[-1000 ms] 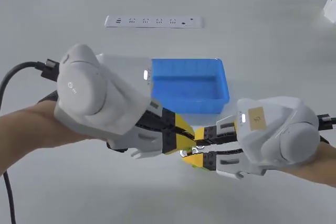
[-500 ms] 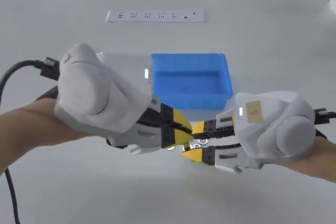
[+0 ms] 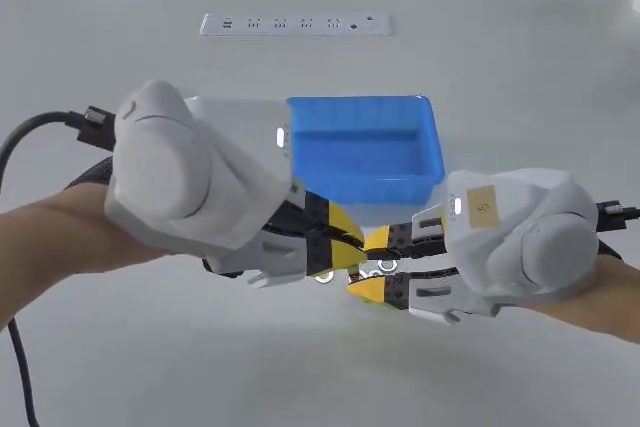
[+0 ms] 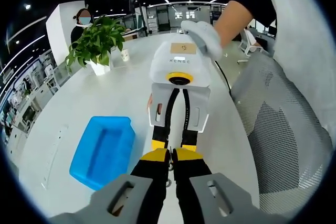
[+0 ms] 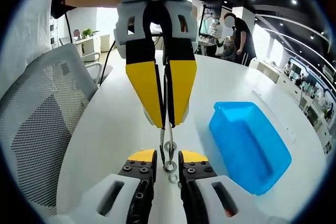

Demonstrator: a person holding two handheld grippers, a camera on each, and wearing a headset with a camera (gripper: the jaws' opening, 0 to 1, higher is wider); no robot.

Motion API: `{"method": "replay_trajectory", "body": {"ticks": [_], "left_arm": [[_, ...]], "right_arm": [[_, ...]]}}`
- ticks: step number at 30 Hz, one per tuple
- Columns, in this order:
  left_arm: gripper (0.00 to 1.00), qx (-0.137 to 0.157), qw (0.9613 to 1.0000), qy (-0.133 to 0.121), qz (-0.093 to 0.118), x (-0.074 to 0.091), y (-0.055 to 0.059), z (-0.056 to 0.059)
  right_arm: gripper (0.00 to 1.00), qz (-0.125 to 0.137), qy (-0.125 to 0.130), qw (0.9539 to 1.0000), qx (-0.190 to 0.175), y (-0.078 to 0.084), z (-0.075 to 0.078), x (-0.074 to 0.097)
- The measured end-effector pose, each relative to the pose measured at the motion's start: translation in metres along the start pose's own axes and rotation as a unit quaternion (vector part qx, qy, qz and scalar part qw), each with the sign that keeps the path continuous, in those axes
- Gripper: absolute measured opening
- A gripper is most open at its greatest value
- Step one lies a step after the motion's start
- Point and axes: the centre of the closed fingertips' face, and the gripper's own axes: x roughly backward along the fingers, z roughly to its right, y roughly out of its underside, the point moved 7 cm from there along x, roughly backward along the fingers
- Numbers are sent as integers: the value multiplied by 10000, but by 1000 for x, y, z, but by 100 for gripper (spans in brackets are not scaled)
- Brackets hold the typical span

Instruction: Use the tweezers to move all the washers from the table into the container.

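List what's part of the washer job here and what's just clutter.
Job: tweezers, washers, blue container.
Lying about: power strip, potted plant, mesh chair.

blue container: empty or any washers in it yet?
Looks empty: blue container floor shows bare in the head and right gripper views. Washers lie on the table near the tweezers.

Your left gripper [image 3: 350, 245] and right gripper [image 3: 366, 267] face each other almost tip to tip, forearms coming in from either side. Left jaws are clamped on the tweezers [image 5: 166, 95]; right jaws seem slightly apart.
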Motion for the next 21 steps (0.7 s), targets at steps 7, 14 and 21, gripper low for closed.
{"method": "replay_trajectory", "body": {"ticks": [7,14,21], "left_arm": [[6,41,10000,77,-1,-3,0,2],[6,26,10000,82,-35,-3,1,1],[6,174,9994,282,-26,-5,0,3]], "right_arm": [[18,-34,-64,10000,-46,3,-3,2],[21,-104,-109,9998,-104,8,-4,4],[21,-38,-113,9999,-94,4,-3,1]]}}
